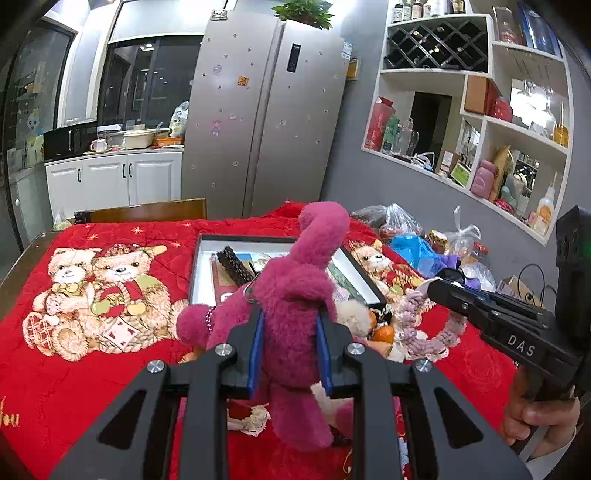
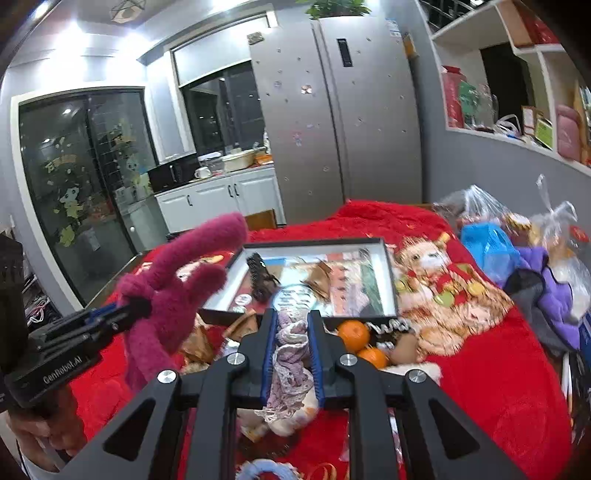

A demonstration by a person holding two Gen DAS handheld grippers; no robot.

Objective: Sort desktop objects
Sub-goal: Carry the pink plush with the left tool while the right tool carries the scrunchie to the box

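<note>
Both views are lit by indoor ceiling lights, pretty bright overall with a cool white cast. In the right wrist view the ceiling spots [image 2: 79,31] at about 11 o'clock blow out completely, pure white glare with haze around them. The fridge [image 1: 266,122] picks up a soft sheen on its doors, and the dark glass doors [image 2: 81,177] show small light reflections. Heavy fisheye bend everywhere: shelves [image 1: 480,122] at 2 o'clock curve hard, and black vignette eats the corners. The red blanket [image 1: 92,369] looks oversaturated. Shadows are soft and short. Close-up gripper parts at 6 o'clock are fairly sharp; the right wrist picture is slightly smeared around the middle.
</note>
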